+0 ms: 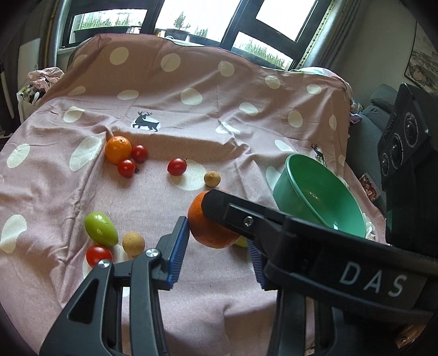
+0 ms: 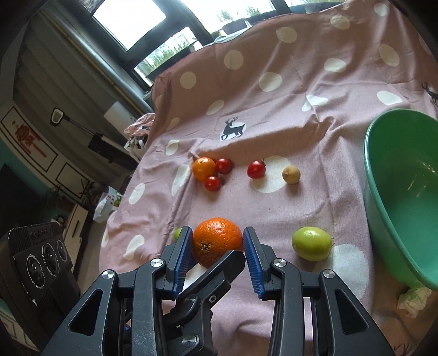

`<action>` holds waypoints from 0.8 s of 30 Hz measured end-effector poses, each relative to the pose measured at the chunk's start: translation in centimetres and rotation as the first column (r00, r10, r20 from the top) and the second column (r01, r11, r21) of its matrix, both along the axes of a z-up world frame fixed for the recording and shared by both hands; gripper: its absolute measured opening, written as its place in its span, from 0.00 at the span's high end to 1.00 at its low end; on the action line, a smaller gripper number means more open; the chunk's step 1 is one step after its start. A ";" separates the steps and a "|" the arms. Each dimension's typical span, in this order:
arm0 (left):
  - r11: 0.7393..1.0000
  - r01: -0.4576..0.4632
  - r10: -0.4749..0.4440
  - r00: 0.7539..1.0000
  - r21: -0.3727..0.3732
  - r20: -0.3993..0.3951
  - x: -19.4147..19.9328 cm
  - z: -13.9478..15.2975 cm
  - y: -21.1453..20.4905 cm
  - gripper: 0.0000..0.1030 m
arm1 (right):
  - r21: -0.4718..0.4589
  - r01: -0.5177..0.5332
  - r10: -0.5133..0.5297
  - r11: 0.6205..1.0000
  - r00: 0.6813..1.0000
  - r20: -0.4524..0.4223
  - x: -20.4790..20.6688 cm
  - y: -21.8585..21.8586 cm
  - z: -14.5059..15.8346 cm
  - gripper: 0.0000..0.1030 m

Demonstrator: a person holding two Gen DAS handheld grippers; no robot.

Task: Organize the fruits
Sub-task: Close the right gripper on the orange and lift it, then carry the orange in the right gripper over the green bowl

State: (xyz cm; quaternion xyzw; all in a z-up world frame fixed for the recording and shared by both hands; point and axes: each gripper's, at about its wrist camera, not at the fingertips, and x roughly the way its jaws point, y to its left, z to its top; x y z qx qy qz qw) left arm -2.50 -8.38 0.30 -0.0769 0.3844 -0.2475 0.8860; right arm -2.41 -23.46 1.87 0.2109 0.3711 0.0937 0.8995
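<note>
Both tongs pinched the same big orange (image 2: pixel 216 241) over the pink dotted cloth (image 1: pixel 169 90). Right gripper (image 2: pixel 216 246) had its blue pads (image 2: pixel 183 257) pressed on both sides of the fruit. Left gripper (image 1: pixel 216 243) squeezed it too, one pad (image 1: pixel 179 246) touching its side; the far pad was mostly hidden behind the right gripper's black finger, which crossed in front.

Green bowl (image 1: pixel 317 197) sat tilted at the cloth's right edge, empty as far as visible, a crumpled tissue (image 2: pixel 413 297) just beside it.

Still on the cloth: a small orange (image 1: pixel 118 149) touching two cherry tomatoes (image 1: pixel 139 153), a third tomato (image 1: pixel 176 166) apart, a tan round fruit (image 1: pixel 212 178) near it.

Left view only: an oblong green fruit (image 1: pixel 100 228), another tan fruit (image 1: pixel 133 243) and a tomato (image 1: pixel 98 254) clustered at the near left. Right view only: a round green fruit (image 2: pixel 311 243) between the held orange and the bowl. Windows (image 1: pixel 197 16) behind.
</note>
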 end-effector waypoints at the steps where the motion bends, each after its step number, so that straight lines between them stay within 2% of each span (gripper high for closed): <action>1: 1.000 0.001 -0.002 1.000 0.002 0.009 -0.1 0.2 -0.1 0.59 | -0.002 0.001 -0.001 1.000 1.000 0.008 -0.2 0.0 0.2 0.61; 17: 1.000 0.022 -0.023 0.994 0.016 0.109 -1.8 2.5 -1.5 0.59 | -0.003 0.015 -0.015 1.000 0.994 0.106 -2.6 -1.0 2.2 0.60; 24: 0.999 0.044 -0.046 0.994 0.016 0.095 -1.2 2.9 -3.0 0.59 | 0.001 0.045 -0.044 0.999 0.991 0.127 -3.1 -2.0 2.4 0.60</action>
